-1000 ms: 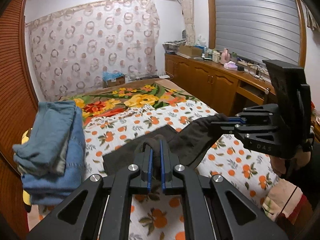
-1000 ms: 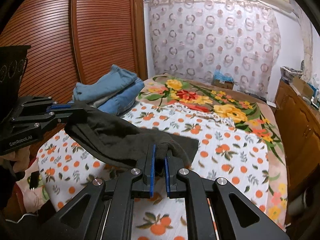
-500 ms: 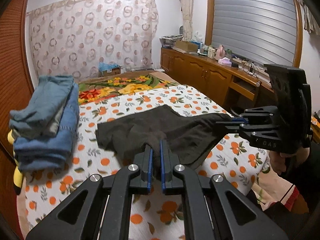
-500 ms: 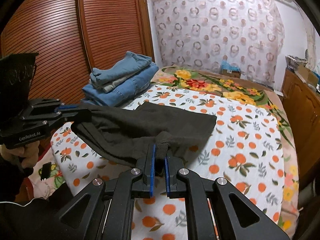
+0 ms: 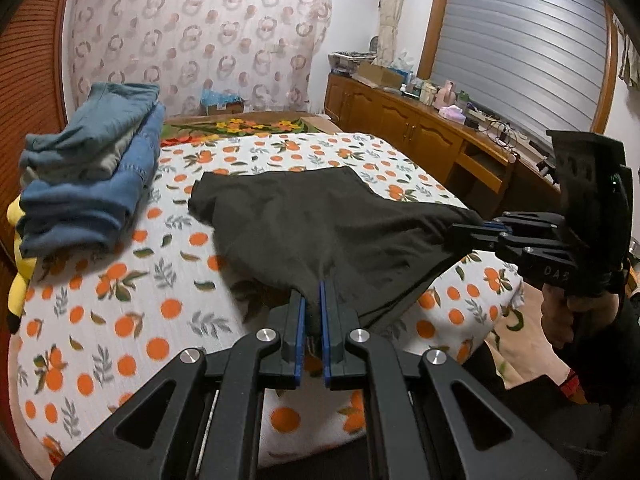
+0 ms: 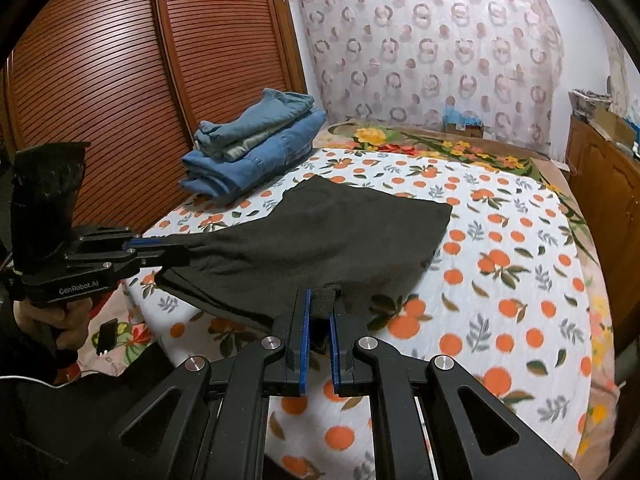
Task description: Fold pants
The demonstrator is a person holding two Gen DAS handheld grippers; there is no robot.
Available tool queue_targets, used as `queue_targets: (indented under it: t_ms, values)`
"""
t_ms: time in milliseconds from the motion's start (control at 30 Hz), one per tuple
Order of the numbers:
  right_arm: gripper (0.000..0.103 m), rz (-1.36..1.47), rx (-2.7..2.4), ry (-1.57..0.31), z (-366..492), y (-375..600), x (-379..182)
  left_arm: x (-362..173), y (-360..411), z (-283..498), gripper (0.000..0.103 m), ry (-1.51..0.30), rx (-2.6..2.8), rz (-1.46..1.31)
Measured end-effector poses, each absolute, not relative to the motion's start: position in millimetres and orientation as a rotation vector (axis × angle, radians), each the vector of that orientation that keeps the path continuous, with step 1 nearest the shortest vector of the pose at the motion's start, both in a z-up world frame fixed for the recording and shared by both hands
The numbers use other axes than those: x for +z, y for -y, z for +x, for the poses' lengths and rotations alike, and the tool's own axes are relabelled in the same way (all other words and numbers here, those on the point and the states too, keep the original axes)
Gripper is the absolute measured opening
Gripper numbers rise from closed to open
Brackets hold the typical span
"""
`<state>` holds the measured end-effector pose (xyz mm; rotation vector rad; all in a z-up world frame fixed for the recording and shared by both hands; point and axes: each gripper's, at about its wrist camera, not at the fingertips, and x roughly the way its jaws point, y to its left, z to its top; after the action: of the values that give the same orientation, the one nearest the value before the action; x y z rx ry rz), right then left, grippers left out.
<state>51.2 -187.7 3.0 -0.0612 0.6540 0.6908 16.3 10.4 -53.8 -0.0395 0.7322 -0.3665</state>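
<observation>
Both jaws are pinched nearly closed on the dark pants (image 5: 328, 232): left gripper (image 5: 312, 308) at 6 o'clock, right gripper (image 5: 476, 228) at 3. Uneven lowering onto the bedspread (image 5: 120, 320) could wrinkle them.

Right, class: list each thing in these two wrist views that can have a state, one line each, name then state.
Left gripper: shut on the black pants' near edge.
Right gripper: shut on the same near edge, further along.
Black pants: far part lying on the bedspread, near edge lifted between the grippers.
Stack of jeans: folded, piled at the bed's edge.
Orange-print bedspread: spread flat over the bed.
Window shutter: lowered.
</observation>
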Motion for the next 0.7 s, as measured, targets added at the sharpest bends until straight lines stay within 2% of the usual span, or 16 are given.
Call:
queue_targets:
  t_ms: [400, 700]
  values:
    - [0.008, -0.049, 0.694, -0.663, 19.0, 196.8, 2.7, -59.5, -8.0, -4.4, 0.007, -0.761, -0.387, -0.061]
    - [0.008, -0.054, 0.658, -0.610, 44.9, 189.6, 15.0, -46.2, -8.4, 27.0, 0.007, -0.734, -0.369, -0.040]
